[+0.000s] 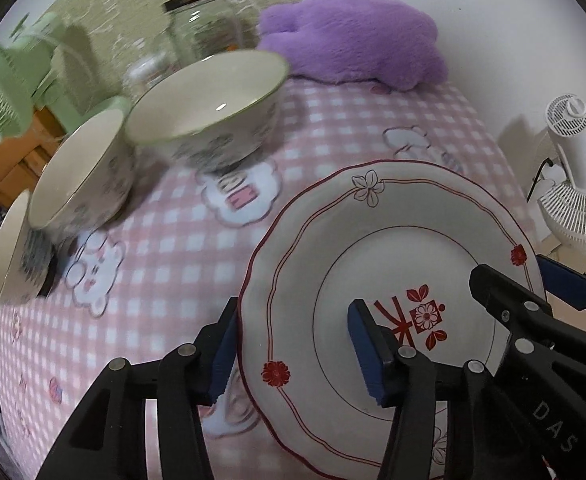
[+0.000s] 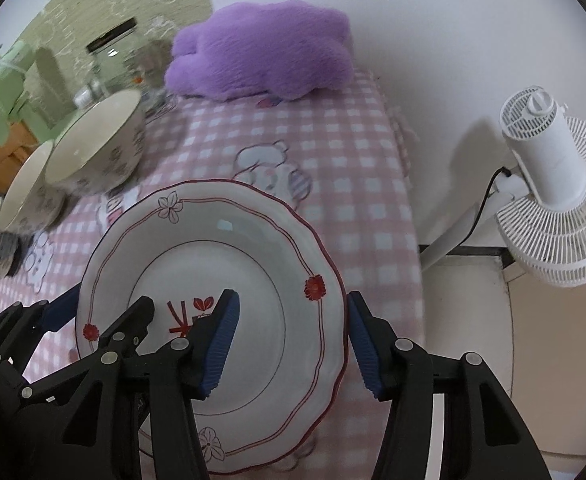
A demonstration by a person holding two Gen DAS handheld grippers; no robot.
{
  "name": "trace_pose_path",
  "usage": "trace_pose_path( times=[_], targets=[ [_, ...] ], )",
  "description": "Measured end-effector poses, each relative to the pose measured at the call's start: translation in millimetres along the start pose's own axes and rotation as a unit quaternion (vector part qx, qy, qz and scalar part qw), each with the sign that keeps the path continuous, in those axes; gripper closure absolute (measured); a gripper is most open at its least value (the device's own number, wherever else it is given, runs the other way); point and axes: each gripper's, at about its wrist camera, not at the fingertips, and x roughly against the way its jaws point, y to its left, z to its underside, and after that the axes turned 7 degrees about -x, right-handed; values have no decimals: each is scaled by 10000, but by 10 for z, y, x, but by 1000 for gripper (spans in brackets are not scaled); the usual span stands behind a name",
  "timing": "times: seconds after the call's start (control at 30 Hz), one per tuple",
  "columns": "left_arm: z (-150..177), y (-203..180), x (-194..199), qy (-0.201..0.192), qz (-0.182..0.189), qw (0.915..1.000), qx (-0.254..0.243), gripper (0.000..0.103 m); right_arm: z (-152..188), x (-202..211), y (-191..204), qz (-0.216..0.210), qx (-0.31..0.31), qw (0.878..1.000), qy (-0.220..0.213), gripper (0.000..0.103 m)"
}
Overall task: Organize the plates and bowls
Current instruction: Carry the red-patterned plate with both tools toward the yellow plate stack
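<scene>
My left gripper (image 1: 295, 346) spread wide across the left rim of the red-trimmed plate (image 1: 393, 240) on the pink checked cloth (image 1: 181, 240), my right gripper (image 2: 291, 344) spread across its right rim, neither visibly pinching, three bowls (image 1: 209, 112) lined up beyond at left

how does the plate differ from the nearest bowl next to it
The plate is flat and shallow; the bowl is deep with steep walls. The plate carries red flowers and a red rim line; the bowl has grey patterning outside. Both grippers straddle the plate's rim; the bowl stands untouched. Both are pale inside.
</scene>
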Motion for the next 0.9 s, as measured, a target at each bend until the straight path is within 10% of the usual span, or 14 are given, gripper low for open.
trace_pose_path(
  times=[0.9],
  targets=[
    [181, 208, 186, -134, 116, 9993, 324, 52, 177, -3, 221, 308, 316, 9989, 151, 59]
  ],
)
